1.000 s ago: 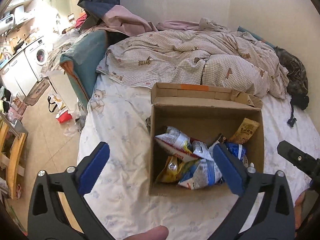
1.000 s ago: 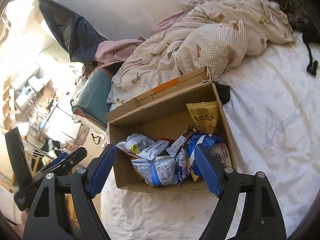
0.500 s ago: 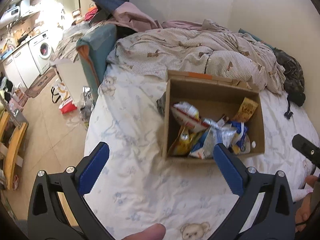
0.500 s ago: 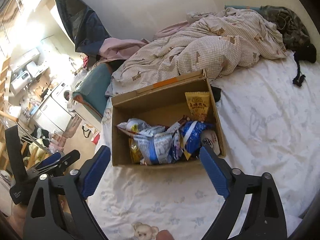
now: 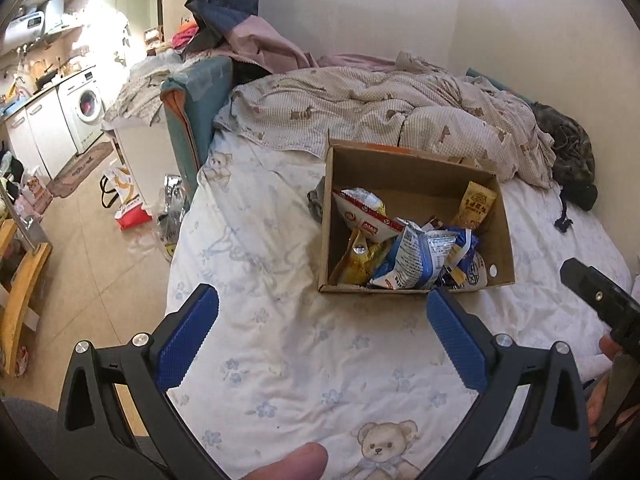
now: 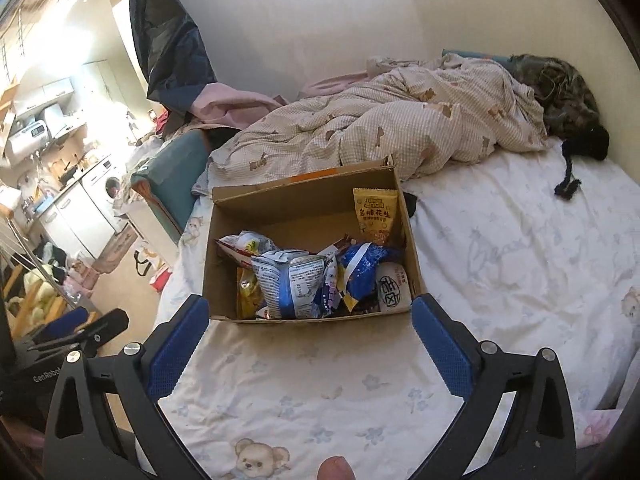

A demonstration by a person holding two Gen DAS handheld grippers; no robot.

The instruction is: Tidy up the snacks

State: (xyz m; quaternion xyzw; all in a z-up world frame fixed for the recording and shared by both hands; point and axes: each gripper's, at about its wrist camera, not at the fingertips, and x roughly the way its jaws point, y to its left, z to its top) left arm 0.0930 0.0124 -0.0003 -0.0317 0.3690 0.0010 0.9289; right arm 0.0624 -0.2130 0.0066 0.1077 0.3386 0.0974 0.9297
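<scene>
An open cardboard box (image 5: 416, 170) stands on the bed and also shows in the right wrist view (image 6: 304, 208). It holds several snack packets: a blue and white bag (image 5: 416, 256) (image 6: 294, 284), a yellow bag (image 5: 360, 258), a red and white bag (image 5: 364, 212), and an orange packet (image 5: 476, 206) (image 6: 376, 210) leaning on the right wall. My left gripper (image 5: 320, 328) is open and empty, held back from the box's near side. My right gripper (image 6: 310, 332) is open and empty, just short of the box's near wall.
A white floral bed sheet (image 5: 280, 320) covers the bed. A checked duvet (image 5: 380, 112) is bunched behind the box. Dark clothing (image 5: 572, 156) lies at the far right. The bed's left edge drops to a cluttered floor (image 5: 80, 240) with bags and a washing machine (image 5: 86, 106).
Both grippers have drawn back from the box, which now looks smaller and farther. Both stay open and empty. The snacks in the box have not moved.
</scene>
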